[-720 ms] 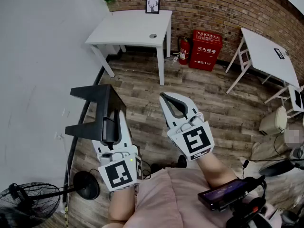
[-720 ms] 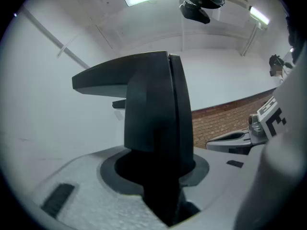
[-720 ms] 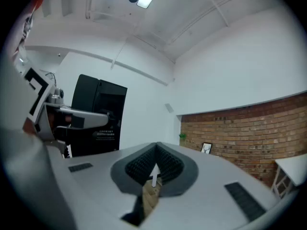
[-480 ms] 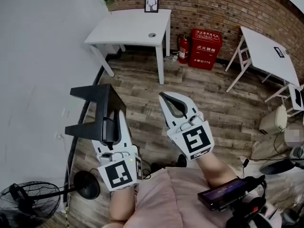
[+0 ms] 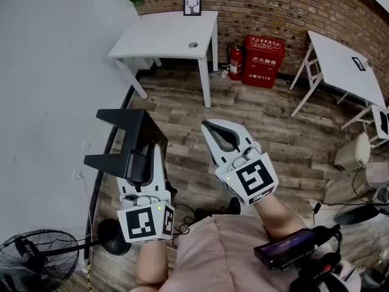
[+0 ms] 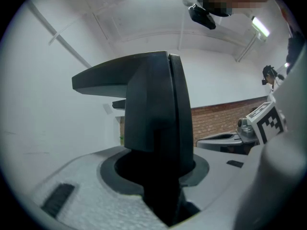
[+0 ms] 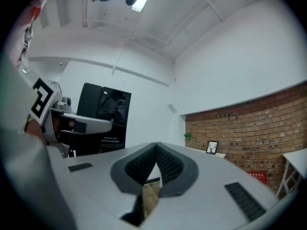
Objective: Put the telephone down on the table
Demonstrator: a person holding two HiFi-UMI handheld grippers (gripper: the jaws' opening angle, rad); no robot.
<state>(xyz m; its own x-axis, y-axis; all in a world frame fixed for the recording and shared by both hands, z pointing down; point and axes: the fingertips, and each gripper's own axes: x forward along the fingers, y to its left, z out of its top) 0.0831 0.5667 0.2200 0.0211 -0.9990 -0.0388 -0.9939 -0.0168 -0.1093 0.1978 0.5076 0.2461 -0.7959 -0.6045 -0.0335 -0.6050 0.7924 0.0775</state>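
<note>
While the left gripper (image 5: 146, 160) points level over the wooden floor (image 5: 182, 111), its jaws are clamped on the black telephone (image 5: 129, 140), squeezing the middle bar of it; the telephone's two ends stick out towards the pale wall (image 5: 48, 102) at the head view's left; in the left gripper view the dark body fills the gap between the jaws, with both pads pressed on it; the telephone hangs in the air, well apart from the white table (image 5: 167, 35) that stands against the brick wall (image 5: 273, 11); the right gripper (image 5: 208, 125) is beside the left one, also level, with its jaws closed together on nothing, as the right gripper view shows the ribbed pads meeting at their tips; a small framed picture (image 5: 192, 5) stands at the table's far edge; a fire extinguisher (image 5: 236, 64) and a red box (image 5: 264, 62) sit by the wall just beside the table; a second white table (image 5: 337, 62) is at the right; a floor fan (image 5: 36, 257) lies near the lower left corner.
</note>
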